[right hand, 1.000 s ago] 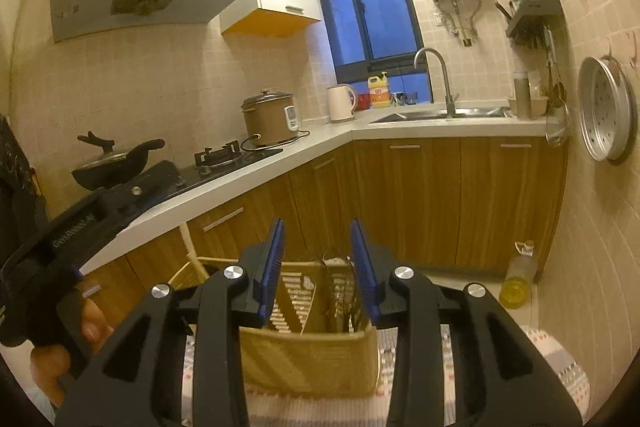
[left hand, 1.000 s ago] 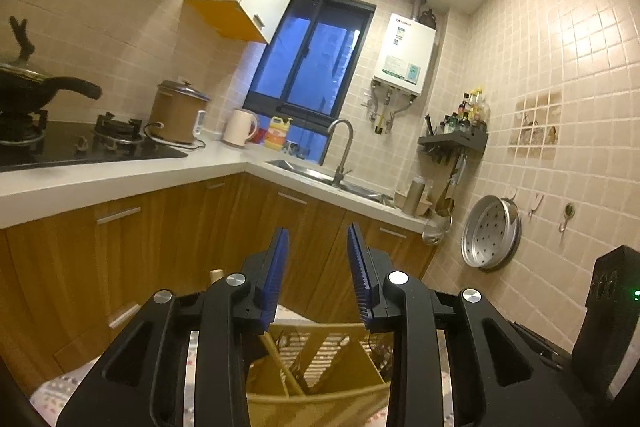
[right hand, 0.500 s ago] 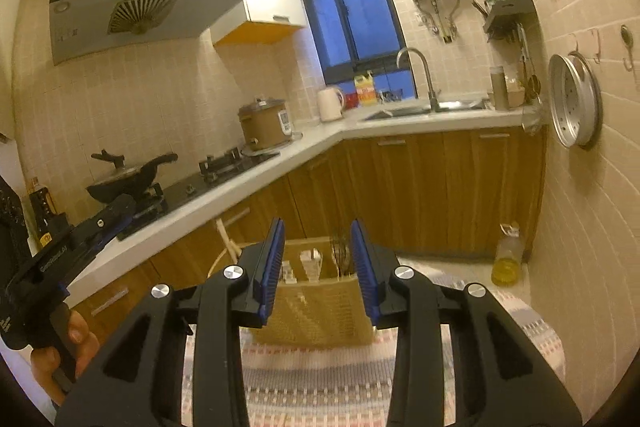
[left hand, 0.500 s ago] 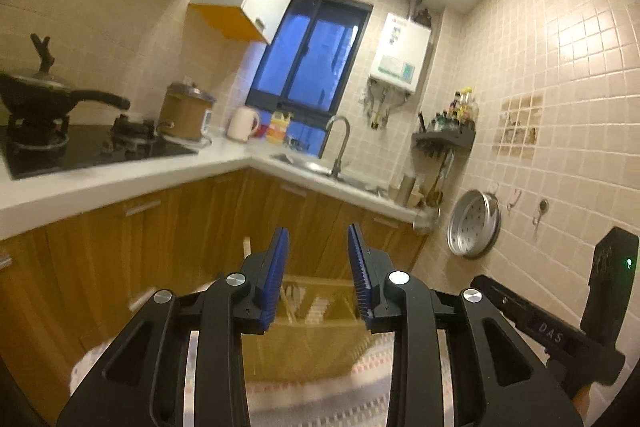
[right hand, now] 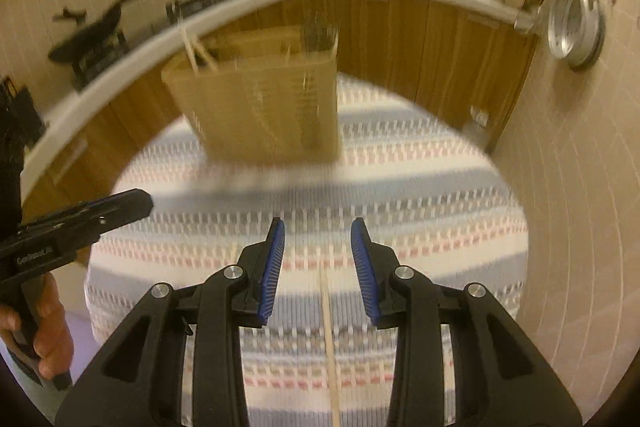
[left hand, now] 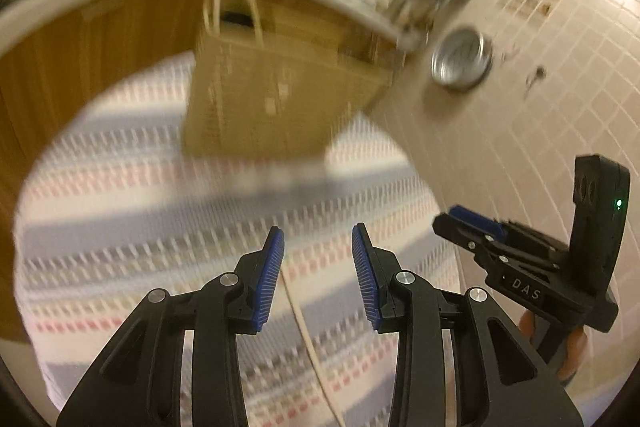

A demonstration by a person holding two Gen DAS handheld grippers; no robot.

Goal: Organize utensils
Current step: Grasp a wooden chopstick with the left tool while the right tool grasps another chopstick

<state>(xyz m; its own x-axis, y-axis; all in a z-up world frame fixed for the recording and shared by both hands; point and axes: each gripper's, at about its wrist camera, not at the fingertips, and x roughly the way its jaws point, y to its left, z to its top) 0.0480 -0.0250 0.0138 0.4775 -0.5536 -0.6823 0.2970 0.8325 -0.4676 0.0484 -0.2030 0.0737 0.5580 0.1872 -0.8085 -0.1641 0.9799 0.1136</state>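
Note:
A tan utensil basket (left hand: 264, 95) stands at the far side of a striped tablecloth (left hand: 160, 211); it also shows in the right wrist view (right hand: 264, 107), with chopsticks (right hand: 196, 51) sticking up from it. A single pale chopstick (left hand: 308, 343) lies on the cloth below my left gripper (left hand: 318, 251), which is open and empty. The same chopstick (right hand: 330, 339) lies under my right gripper (right hand: 318, 247), also open and empty. The right gripper (left hand: 472, 223) shows at the right of the left wrist view. The left gripper (right hand: 132, 203) shows at the left of the right wrist view. Both views are blurred.
Wooden cabinets (right hand: 440, 39) under a white counter (right hand: 100, 75) curve behind the table. A tiled wall (right hand: 580, 187) with a hanging metal pan (right hand: 576, 23) is close on the right. A wok (right hand: 92, 31) sits on the stove at the left.
Both cameras have tilted down and pulled back from the basket. The tablecloth and the lying chopstick have come into view. Both grippers stay open.

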